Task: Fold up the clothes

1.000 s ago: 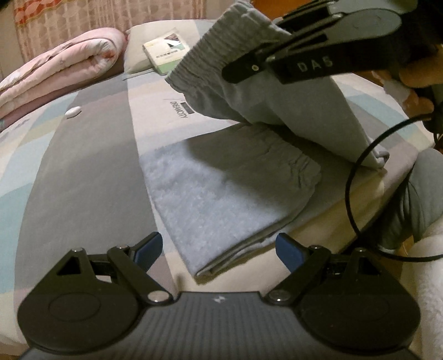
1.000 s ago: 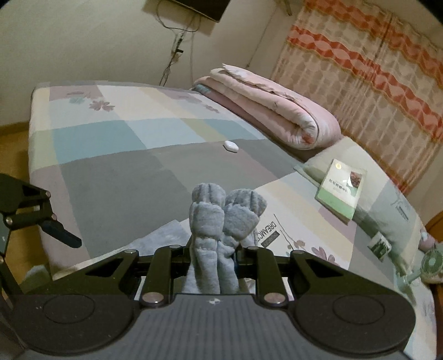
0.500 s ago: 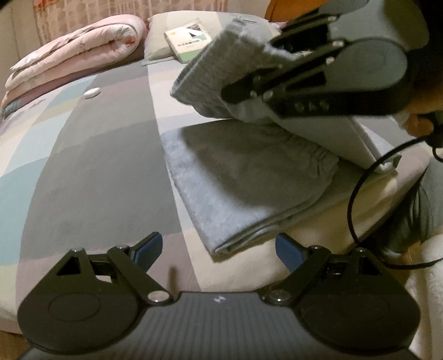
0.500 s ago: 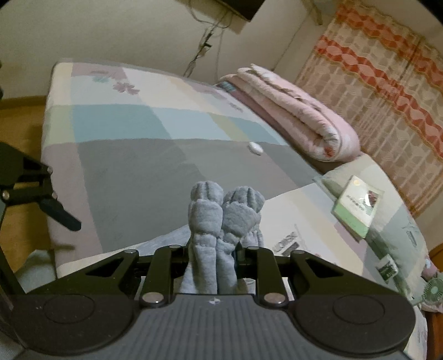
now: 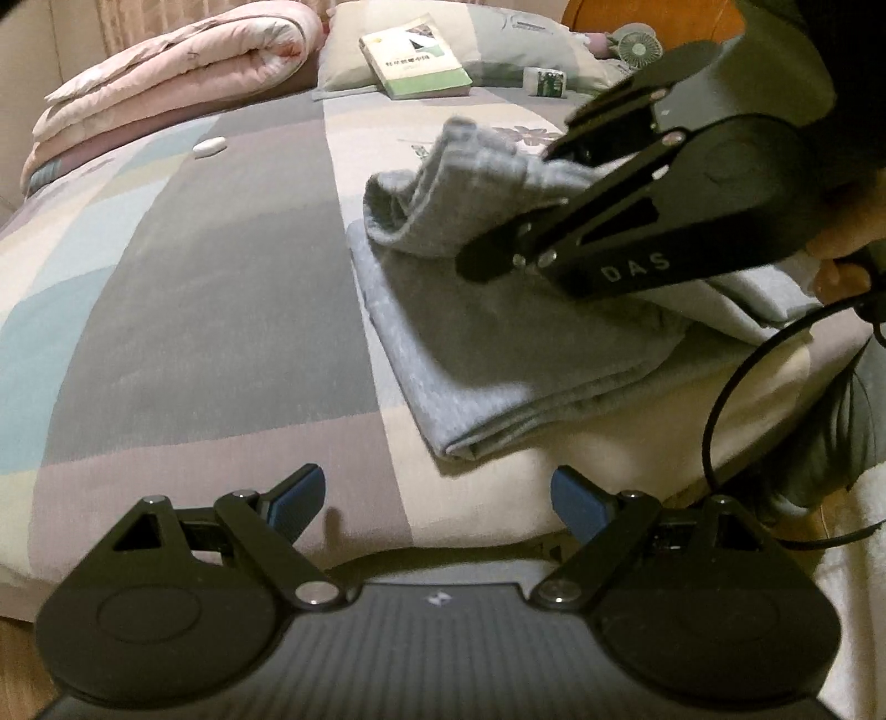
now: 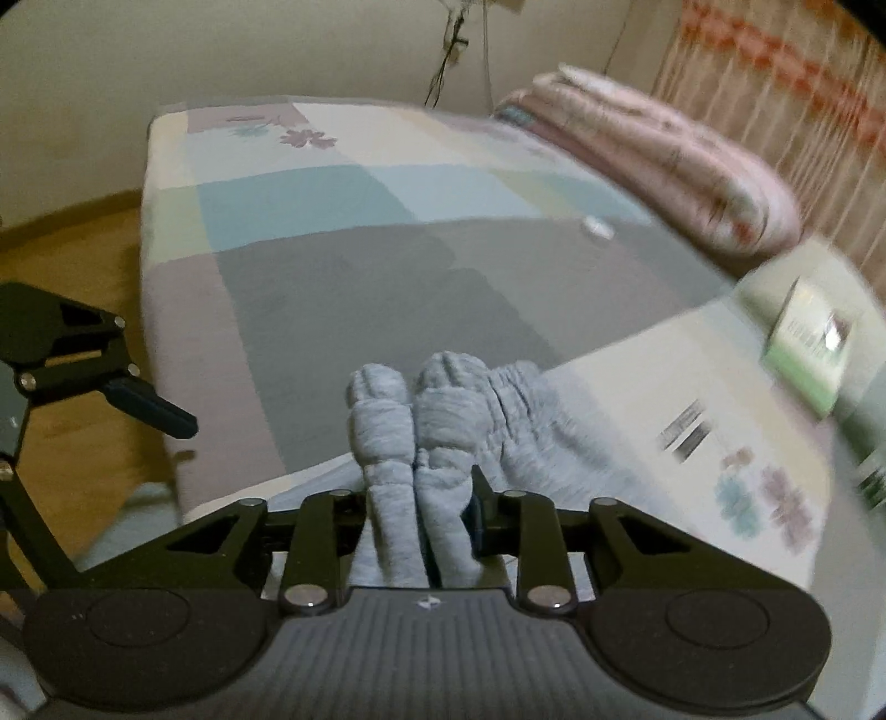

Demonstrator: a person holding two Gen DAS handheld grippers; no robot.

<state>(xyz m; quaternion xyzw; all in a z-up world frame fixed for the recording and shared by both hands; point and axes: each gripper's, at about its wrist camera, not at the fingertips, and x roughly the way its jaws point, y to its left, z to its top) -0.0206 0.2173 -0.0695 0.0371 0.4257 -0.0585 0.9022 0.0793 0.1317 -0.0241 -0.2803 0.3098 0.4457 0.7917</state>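
Grey trousers (image 5: 498,332): folded on the near right part of the bed (image 5: 221,277), close to its near edge; lower layers lie flat, fold edge faces the left wrist camera.
Waistband end (image 6: 421,421): bunched elastic end lifted over the flat layers, hanging low above them; sticks up between the right jaws in two ribbed lumps.
Right hand-held gripper (image 6: 421,515): jaws have just been opening; cloth sits between them, a small gap shows beside the right finger, left side looks in contact; whether the pads still press, cannot tell. In the left wrist view it comes in from the right, tilted down over the trousers.
Left hand-held gripper (image 5: 437,498): jaws spread wide, nothing between the blue pads (image 5: 299,493); hovers at the near bed edge, just short of the trousers' near corner.
Person's hand (image 5: 847,243): at the right edge, around the right gripper's grip; black cable (image 5: 714,421) loops below it.
Bed cover: patchwork of grey, blue, cream and lilac blocks.
Pink quilt (image 5: 166,94): rolled at the far left.
Book (image 5: 415,55): green and white, on the pillow (image 5: 498,33) at the far end.
Small white object (image 5: 209,147): on the cover, near the quilt.
Blur: right wrist view smeared on its right side.
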